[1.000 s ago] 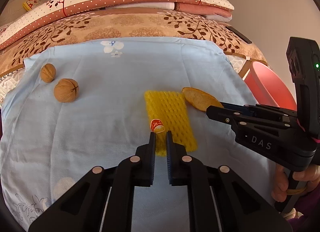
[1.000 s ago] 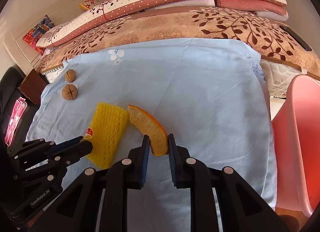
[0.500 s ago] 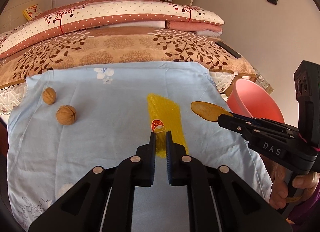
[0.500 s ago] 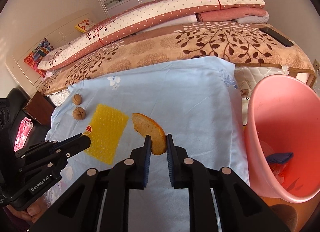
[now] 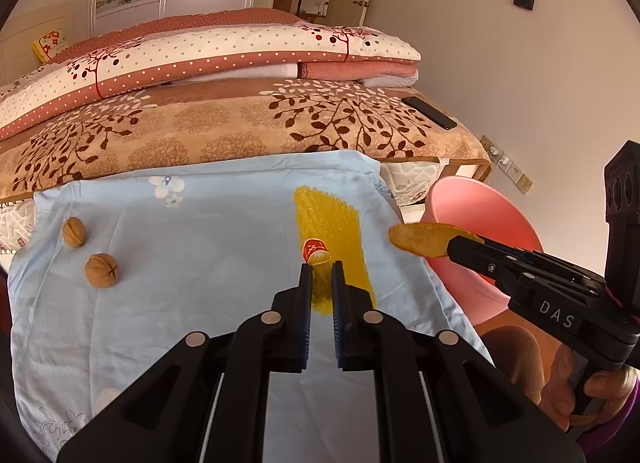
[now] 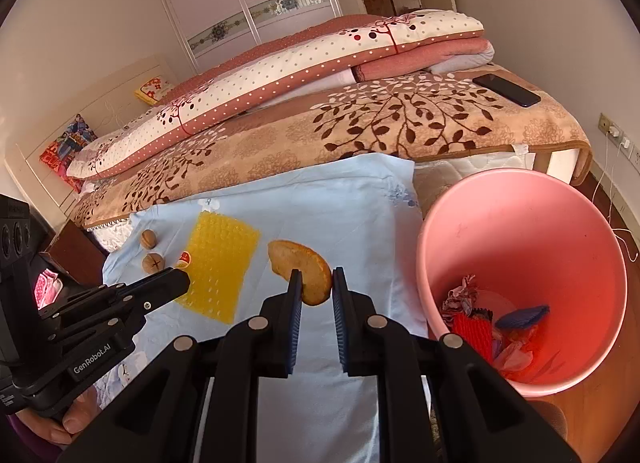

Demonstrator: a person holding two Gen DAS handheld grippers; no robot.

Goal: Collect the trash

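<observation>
Right gripper [image 6: 314, 283] pinches peel [image 6: 300, 271] by edge, short of bin [image 6: 520, 183]; thin grip, could drop. Left gripper [image 5: 320, 283] clamps foam net [image 5: 328, 231].

Foam net [image 5: 328, 239]: near end hidden behind left tool [image 5: 321, 275]. Sticker [image 5: 315, 253] text too small to read. Bucket [image 6: 520, 275] contents partly in shadow, unidentifiable.
</observation>
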